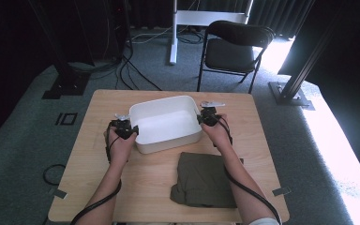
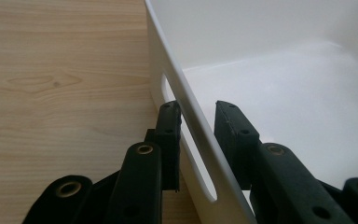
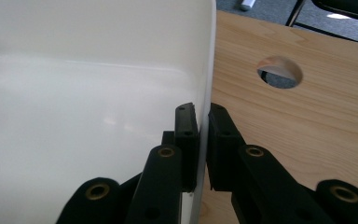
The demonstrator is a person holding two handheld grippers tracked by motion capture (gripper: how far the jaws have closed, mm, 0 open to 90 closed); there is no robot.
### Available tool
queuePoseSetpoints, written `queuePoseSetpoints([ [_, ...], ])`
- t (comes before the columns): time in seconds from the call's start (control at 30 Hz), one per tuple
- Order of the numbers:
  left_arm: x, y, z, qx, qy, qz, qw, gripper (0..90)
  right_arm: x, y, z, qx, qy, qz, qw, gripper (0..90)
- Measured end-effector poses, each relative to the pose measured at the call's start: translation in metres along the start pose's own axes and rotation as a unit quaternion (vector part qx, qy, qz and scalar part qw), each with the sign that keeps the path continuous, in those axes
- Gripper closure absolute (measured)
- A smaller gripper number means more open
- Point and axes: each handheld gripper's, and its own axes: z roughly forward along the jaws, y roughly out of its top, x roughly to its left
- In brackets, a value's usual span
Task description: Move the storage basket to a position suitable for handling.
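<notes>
An empty white plastic bin stands in the middle of the wooden table. My left gripper holds the bin's left wall. In the left gripper view its jaws straddle that wall beside a handle slot, one jaw outside and one inside, shut on it. My right gripper holds the bin's right wall. In the right gripper view its pads press on the thin rim from both sides. A folded olive-green garment lies on the table in front of the bin, under my right forearm.
A black folding chair stands beyond the table's far edge, with a white stand leg and floor cables to its left. A round hole pierces the tabletop right of the bin. Black frame posts stand at both far sides.
</notes>
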Motion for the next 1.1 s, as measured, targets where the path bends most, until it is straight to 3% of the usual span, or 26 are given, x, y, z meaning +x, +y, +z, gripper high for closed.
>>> queuePoseSetpoints([
  [0.87,-0.061,0.021,0.035,0.004,-0.055,0.040,0.9977,73.4,-0.065,-0.023,-0.032,0.001,-0.042,0.053,0.9977,84.1],
  [0.93,-0.061,0.021,0.035,0.004,-0.055,0.040,0.9977,73.4,-0.067,-0.024,-0.033,0.001,-0.042,0.056,0.9976,84.1],
  [1.1,-0.078,0.025,0.042,0.009,-0.059,0.056,0.9966,73.3,-0.079,-0.028,-0.038,0.000,-0.051,0.063,0.9967,84.3],
])
